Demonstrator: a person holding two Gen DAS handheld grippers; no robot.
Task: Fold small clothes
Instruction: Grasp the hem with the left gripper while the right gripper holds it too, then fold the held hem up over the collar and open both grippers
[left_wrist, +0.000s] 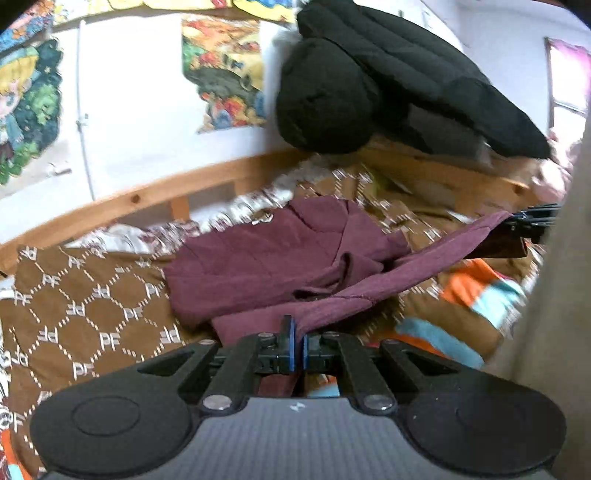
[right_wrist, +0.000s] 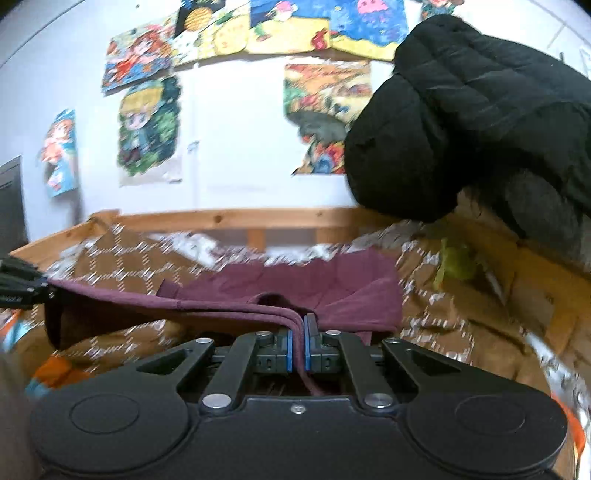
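A maroon garment (left_wrist: 266, 266) lies on a brown patterned blanket (left_wrist: 92, 295) on a bed. My left gripper (left_wrist: 298, 338) is shut on one edge of the garment, its blue pads pinching the cloth. From there the lifted hem stretches right to my right gripper (left_wrist: 532, 221), whose dark fingers hold its far end. In the right wrist view the right gripper (right_wrist: 298, 332) is shut on the maroon garment (right_wrist: 332, 288), the doubled hem running between its pads. That hem leads left to the left gripper (right_wrist: 22, 284) at the frame's edge.
A black puffy jacket (left_wrist: 388, 85) hangs over the wooden bed rail (left_wrist: 147, 199) at the upper right. Orange and light blue cloth (left_wrist: 476, 291) lies on the blanket at the right. Colourful pictures (right_wrist: 147, 129) cover the white wall behind the bed.
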